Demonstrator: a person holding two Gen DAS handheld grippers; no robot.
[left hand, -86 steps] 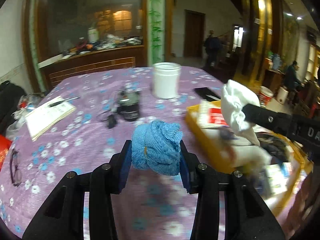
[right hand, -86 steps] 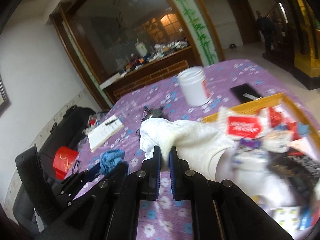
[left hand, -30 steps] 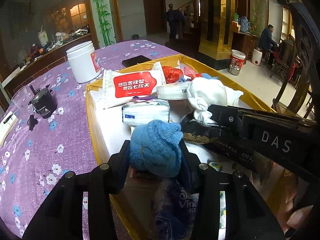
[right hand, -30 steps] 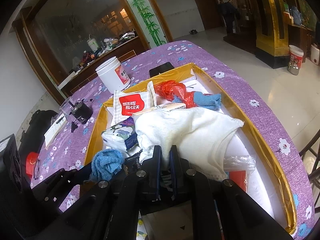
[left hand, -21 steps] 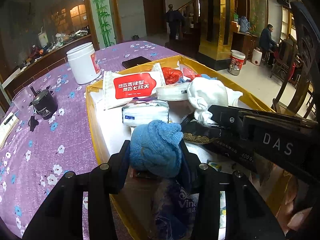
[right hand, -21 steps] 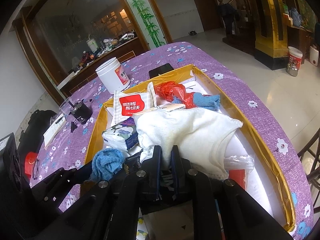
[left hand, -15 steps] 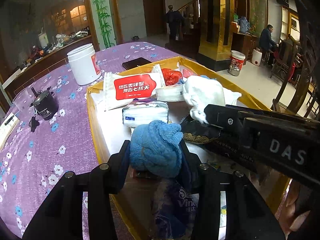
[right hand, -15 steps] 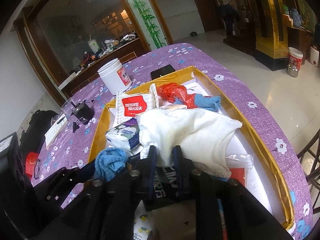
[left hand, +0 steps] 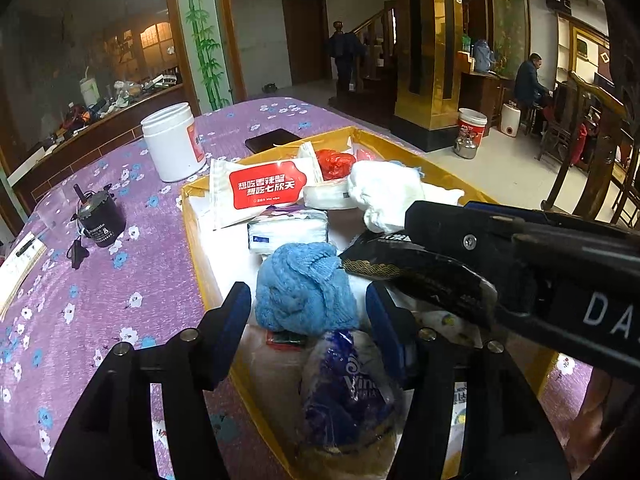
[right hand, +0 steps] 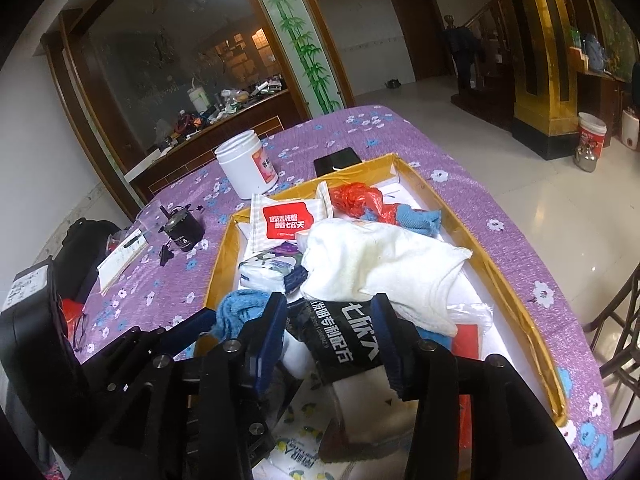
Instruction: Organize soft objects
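1. Here, the left gripper [left hand: 308, 304] hangs over the near end of the yellow tray [left hand: 192, 224], its jaws having just been opening; the blue pads now stand clear on either side of the blue knitted cloth [left hand: 304, 288], with a visible gap at each side.
2. The blue knitted cloth lies bunched in the tray among packets, just in front of a white tissue pack [left hand: 288, 232] and above a blue-printed plastic bag [left hand: 348, 392].
3. The right gripper [right hand: 328, 320] likewise has had its jaws opening just now; its fingers are spread apart and pinch nothing.
4. Between and below those spread fingers lies a black packet with white lettering [right hand: 344, 344], and just beyond their tips rests the white cloth [right hand: 380, 260], spread out across the middle of the tray [right hand: 516, 280].
5. From the left wrist view the white cloth [left hand: 384, 196] sits crumpled just past the tip of the right gripper's finger, which crosses the picture from the right.
6. Farther back in the tray are a red-labelled wipes pack [right hand: 286, 220], a red plastic bag [right hand: 356, 200] and a second blue cloth [right hand: 416, 216].
7. The tray stands on a purple flowered tablecloth [left hand: 120, 280], with a white jar [left hand: 172, 144], a dark phone [left hand: 272, 140] and a small black device [left hand: 100, 220] beside it.
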